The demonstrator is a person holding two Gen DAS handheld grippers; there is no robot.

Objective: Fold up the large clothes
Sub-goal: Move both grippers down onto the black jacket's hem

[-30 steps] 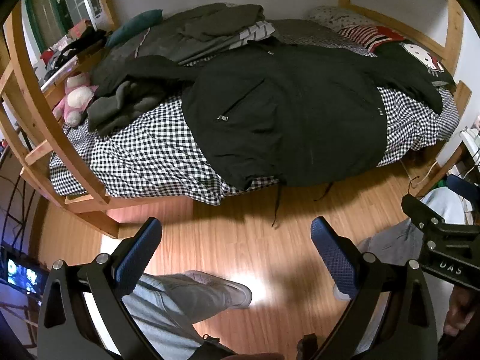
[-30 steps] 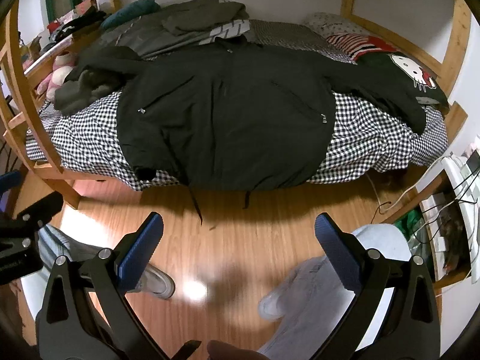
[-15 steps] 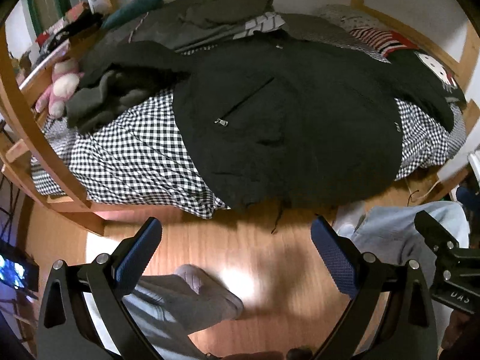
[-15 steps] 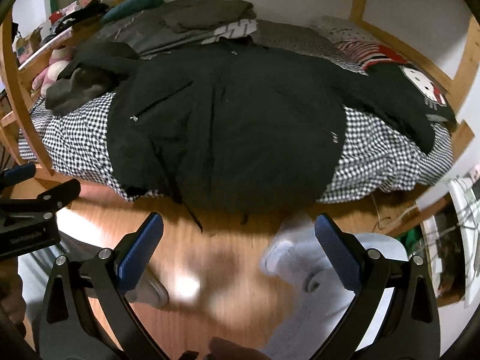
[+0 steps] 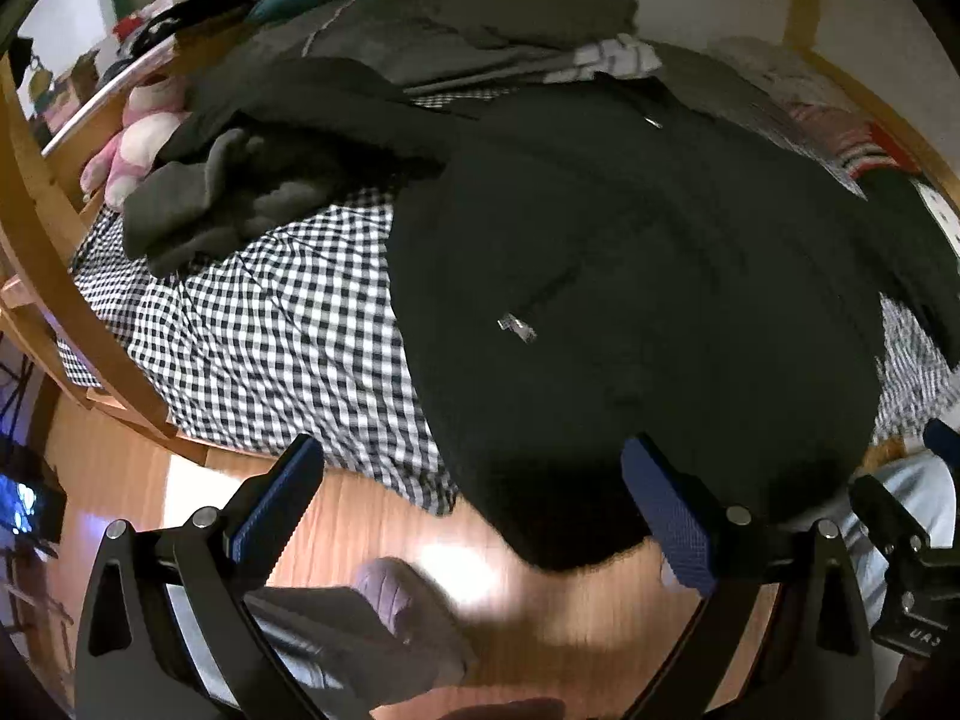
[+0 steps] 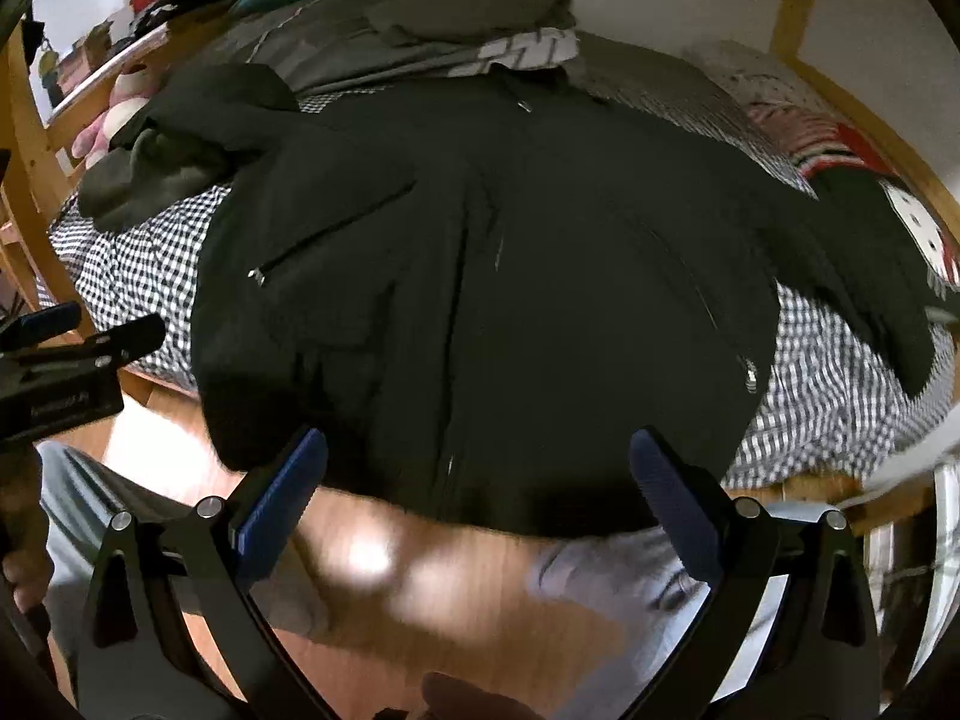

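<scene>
A large black zip jacket (image 5: 630, 300) lies spread front-up on a bed with a black-and-white checked cover (image 5: 270, 330); its hem hangs over the bed's near edge. It also fills the right wrist view (image 6: 480, 300). My left gripper (image 5: 474, 504) is open and empty, a little short of the hem's left part. My right gripper (image 6: 480, 498) is open and empty, just in front of the hem's middle. One jacket sleeve (image 6: 852, 276) runs off to the right, the other (image 6: 228, 108) to the left.
A crumpled grey-green garment (image 5: 204, 204) lies left of the jacket. Folded clothes (image 5: 480, 30) and pillows are piled at the back. A wooden bed frame and ladder (image 5: 60, 276) stand left. Wood floor (image 5: 360, 540) and the person's legs (image 6: 630, 600) are below the grippers.
Both grippers have moved forward toward the bed, so the jacket hem now sits close to the fingertips. The person's feet stepped closer. The jaws stayed open.
</scene>
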